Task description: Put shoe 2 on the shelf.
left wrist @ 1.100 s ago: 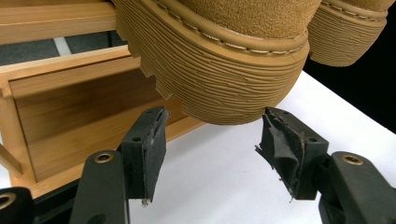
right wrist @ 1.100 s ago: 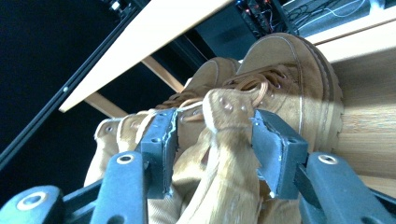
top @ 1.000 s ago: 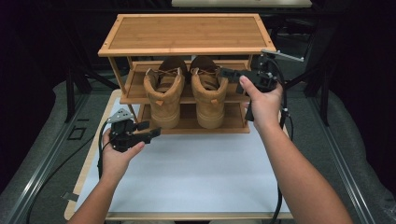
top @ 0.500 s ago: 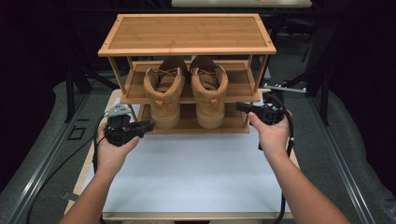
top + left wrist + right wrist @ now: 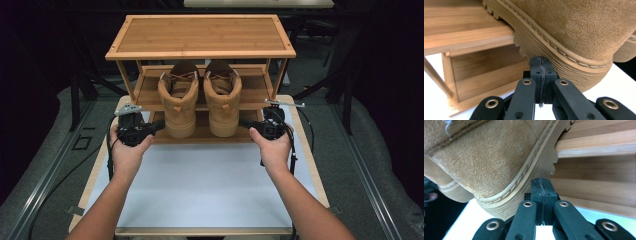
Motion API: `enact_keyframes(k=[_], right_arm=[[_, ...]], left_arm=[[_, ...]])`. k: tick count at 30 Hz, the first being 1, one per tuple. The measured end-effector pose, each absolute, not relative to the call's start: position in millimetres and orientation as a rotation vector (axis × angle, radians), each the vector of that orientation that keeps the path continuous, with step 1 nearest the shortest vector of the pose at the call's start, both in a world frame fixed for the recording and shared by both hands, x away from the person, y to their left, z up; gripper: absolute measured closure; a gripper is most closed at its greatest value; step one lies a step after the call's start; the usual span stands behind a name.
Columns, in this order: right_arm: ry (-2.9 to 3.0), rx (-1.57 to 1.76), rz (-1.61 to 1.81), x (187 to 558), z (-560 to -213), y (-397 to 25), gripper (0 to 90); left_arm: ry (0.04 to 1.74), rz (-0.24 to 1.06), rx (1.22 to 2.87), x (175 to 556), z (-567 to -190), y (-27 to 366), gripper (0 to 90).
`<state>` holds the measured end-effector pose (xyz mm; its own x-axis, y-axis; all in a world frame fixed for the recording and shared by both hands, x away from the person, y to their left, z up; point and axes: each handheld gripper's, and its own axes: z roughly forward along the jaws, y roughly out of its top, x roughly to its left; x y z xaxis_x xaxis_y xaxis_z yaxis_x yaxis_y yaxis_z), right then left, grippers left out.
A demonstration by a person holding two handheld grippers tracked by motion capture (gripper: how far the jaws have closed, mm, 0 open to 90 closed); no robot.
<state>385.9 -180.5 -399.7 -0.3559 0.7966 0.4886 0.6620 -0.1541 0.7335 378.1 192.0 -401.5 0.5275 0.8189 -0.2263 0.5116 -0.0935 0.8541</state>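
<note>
Two tan suede boots stand side by side on the middle shelf of a bamboo shoe rack [image 5: 200, 52], heels hanging over its front edge: the left boot [image 5: 178, 100] and the right boot [image 5: 222, 100]. My left gripper [image 5: 159, 124] is held just left of the left boot's heel, jaws shut with nothing between them. In the left gripper view its tip [image 5: 541, 67] sits right at the ribbed sole [image 5: 564, 65]. My right gripper [image 5: 243, 123] is at the right boot's heel, also shut and empty; its tip [image 5: 541, 187] nearly touches the sole [image 5: 524, 195].
The rack stands at the far end of a white-topped table [image 5: 200, 185]. Its bottom shelf [image 5: 200, 134] lies under the boots. Cables trail from both grippers along the table sides. Dark floor and metal stands surround the table.
The right gripper has dropped from the rack's upper right corner to beside the right boot's heel. The left gripper has moved up and inward toward the left boot's heel.
</note>
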Motion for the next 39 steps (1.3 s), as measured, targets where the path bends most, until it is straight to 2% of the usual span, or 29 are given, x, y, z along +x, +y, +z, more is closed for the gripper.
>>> enact_keyframes(k=[2, 5, 6, 8, 17, 27, 31, 39], right_arm=[[1.977, 1.742, 1.586, 387.3, -399.6, -180.8, 90.0], [1.961, 1.701, 1.605, 387.5, -397.6, -174.6, 90.0], [1.973, 1.724, 1.515, 387.4, -394.5, -174.4, 90.0], [1.943, 1.725, 1.611, 390.8, -394.3, -174.6, 90.0], [1.939, 1.688, 1.631, 391.5, -394.6, -176.5, 90.0], [1.924, 1.717, 1.614, 393.8, -401.6, -175.6, 90.0], [1.919, 1.685, 1.601, 394.2, -400.3, -174.3, 90.0], [1.932, 1.626, 1.557, 390.2, -401.1, -171.2, 90.0]], left_arm=[[1.068, 0.302, 1.738, 379.2, -399.6, 187.3, 90.0], [1.077, 0.409, 1.803, 377.5, -391.7, 174.5, 90.0], [1.085, 0.434, 1.800, 377.6, -389.8, 172.6, 90.0], [1.086, 0.464, 1.789, 378.8, -386.9, 170.7, 90.0], [1.080, 0.401, 1.784, 380.1, -393.1, 177.0, 90.0], [1.129, 0.460, 1.710, 390.5, -395.6, 173.3, 90.0], [1.094, 0.485, 1.732, 393.7, -392.0, 172.6, 90.0], [1.062, 0.441, 1.754, 395.7, -394.2, 175.3, 90.0]])
